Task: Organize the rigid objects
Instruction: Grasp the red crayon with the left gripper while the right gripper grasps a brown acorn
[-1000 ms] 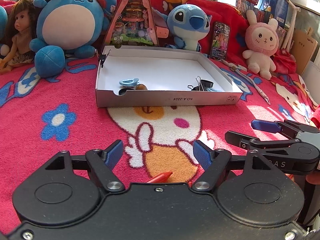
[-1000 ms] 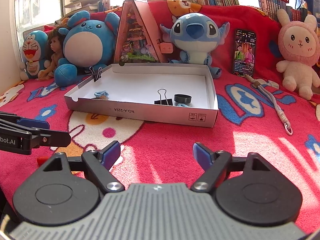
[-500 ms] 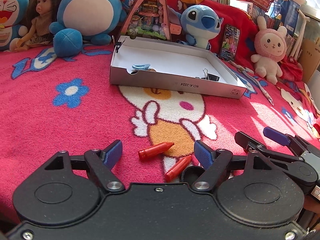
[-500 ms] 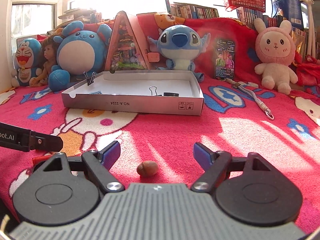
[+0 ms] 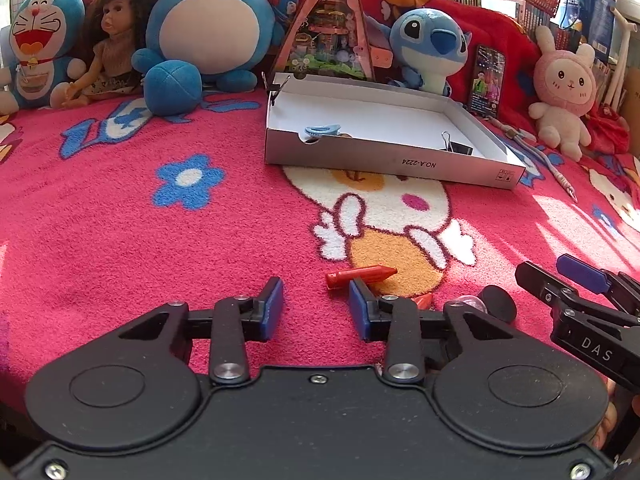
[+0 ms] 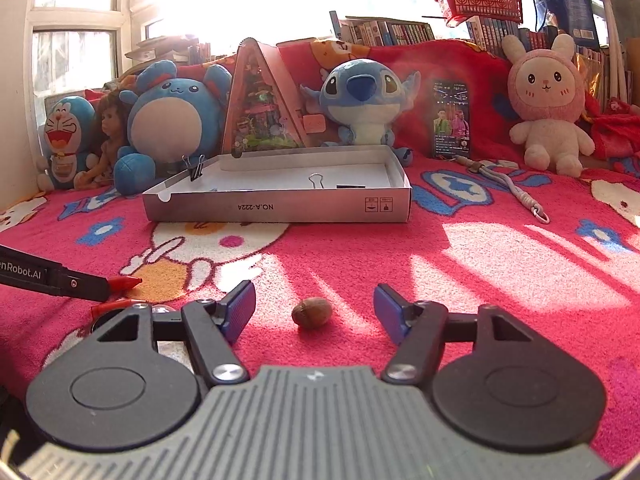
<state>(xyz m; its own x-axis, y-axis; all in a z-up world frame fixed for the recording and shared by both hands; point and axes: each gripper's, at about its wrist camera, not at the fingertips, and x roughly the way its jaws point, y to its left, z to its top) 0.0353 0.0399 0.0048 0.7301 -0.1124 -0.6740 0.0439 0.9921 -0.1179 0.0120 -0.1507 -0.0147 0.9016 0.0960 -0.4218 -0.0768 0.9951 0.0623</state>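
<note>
A small brown nut (image 6: 311,311) lies on the red cartoon-print blanket (image 6: 460,280) low in the centre of my right wrist view, between the blue pads of my right tongs (image 6: 314,312); those tongs are closing, but gaps remain on both sides and the pads do not touch it. In my left wrist view a red crayon (image 5: 361,275) lies on the blanket just above the right pad of my left tongs (image 5: 316,310), which are closing with only blanket between the pads. A second red crayon (image 5: 423,300) pokes out behind that pad, and further right sit a clear bead-like piece (image 5: 466,303) and a black round cap (image 5: 498,302). Higher in both views stands the shallow white cardboard box (image 6: 280,200), holding a black binder clip (image 5: 456,145) and a light blue clip-like piece (image 5: 322,131), with another binder clip (image 6: 195,168) on its rim. Plush toys (image 6: 360,100) line the back.
</note>
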